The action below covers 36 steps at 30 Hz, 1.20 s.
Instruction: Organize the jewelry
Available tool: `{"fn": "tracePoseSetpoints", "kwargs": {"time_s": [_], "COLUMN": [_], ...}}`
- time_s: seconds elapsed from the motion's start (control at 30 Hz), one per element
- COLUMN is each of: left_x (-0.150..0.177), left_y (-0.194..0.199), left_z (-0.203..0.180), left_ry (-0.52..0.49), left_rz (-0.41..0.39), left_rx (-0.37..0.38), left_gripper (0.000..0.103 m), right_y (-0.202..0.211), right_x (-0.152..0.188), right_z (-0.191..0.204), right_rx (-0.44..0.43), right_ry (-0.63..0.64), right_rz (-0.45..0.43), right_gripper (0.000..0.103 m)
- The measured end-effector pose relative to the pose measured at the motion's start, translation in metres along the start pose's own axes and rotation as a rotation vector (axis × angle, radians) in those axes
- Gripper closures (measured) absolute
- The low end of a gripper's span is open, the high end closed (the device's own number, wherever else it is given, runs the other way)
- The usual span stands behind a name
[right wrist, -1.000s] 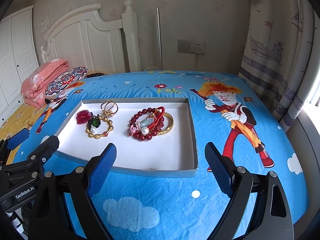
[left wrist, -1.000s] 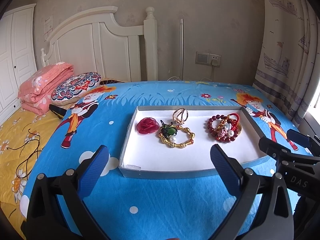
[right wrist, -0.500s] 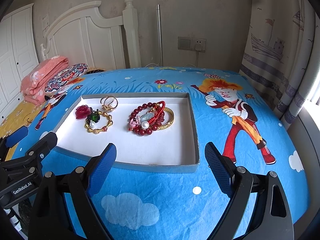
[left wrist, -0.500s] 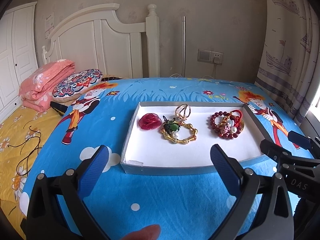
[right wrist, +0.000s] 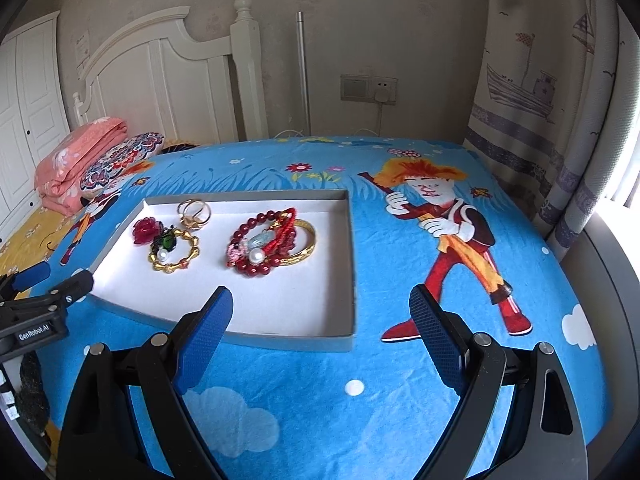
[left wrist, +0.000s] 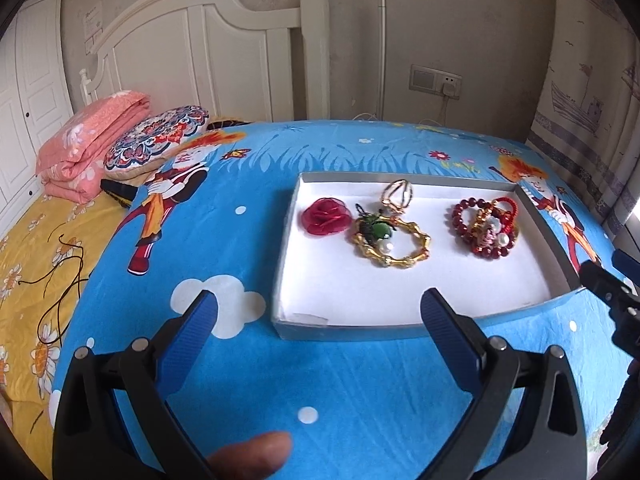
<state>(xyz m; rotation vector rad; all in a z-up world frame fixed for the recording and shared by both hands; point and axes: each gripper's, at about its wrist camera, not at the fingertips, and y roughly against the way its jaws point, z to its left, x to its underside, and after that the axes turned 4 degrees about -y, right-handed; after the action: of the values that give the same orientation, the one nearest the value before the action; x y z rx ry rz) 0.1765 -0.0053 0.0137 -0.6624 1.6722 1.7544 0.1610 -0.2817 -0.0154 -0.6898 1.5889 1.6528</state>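
A shallow grey tray with a white floor lies on the blue cartoon bedspread. In it lie a red fabric rose, a gold bamboo-style bangle with a green stone and a pearl, crossed gold rings, and a heap of dark red beads, red cord and a gold bangle. My left gripper hangs open before the tray's near left corner. My right gripper is open over the tray's near right corner. Neither holds anything.
A folded pink quilt and a patterned cushion lie at the bed's left by the white headboard. A yellow sheet with black cords lies to the left. A curtain hangs right. A fingertip shows at the bottom.
Both grippers have drifted left and slightly closer to the tray, still open. A fingertip has come further into the bottom of the left wrist view. The jewelry has not moved.
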Motion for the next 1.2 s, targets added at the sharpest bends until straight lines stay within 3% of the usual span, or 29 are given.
{"fn": "tracePoseSetpoints", "kwargs": {"time_s": [0.1, 0.3, 0.4, 0.57, 1.2], "left_x": [-0.013, -0.034, -0.041, -0.059, -0.072], "left_y": [-0.023, -0.1, -0.131, -0.16, -0.174], "left_z": [0.043, 0.112, 0.13, 0.145, 0.146], "left_ry": [0.057, 0.071, 0.073, 0.137, 0.152], "left_rz": [0.03, 0.138, 0.18, 0.19, 0.191], "left_rx": [-0.065, -0.165, -0.169, -0.101, -0.107], "left_gripper": [0.005, 0.005, 0.005, 0.004, 0.004], "right_y": [-0.022, -0.106, -0.129, -0.151, -0.155], "right_x": [-0.015, -0.035, -0.043, -0.06, -0.065], "right_z": [-0.051, -0.131, -0.152, -0.163, -0.165], "right_rx": [0.08, 0.189, 0.143, 0.116, 0.098], "right_ry": [-0.078, -0.108, -0.113, -0.072, -0.062], "right_rz": [0.021, 0.22, 0.234, 0.229, 0.233], "right_gripper": [0.019, 0.019, 0.018, 0.018, 0.018]}}
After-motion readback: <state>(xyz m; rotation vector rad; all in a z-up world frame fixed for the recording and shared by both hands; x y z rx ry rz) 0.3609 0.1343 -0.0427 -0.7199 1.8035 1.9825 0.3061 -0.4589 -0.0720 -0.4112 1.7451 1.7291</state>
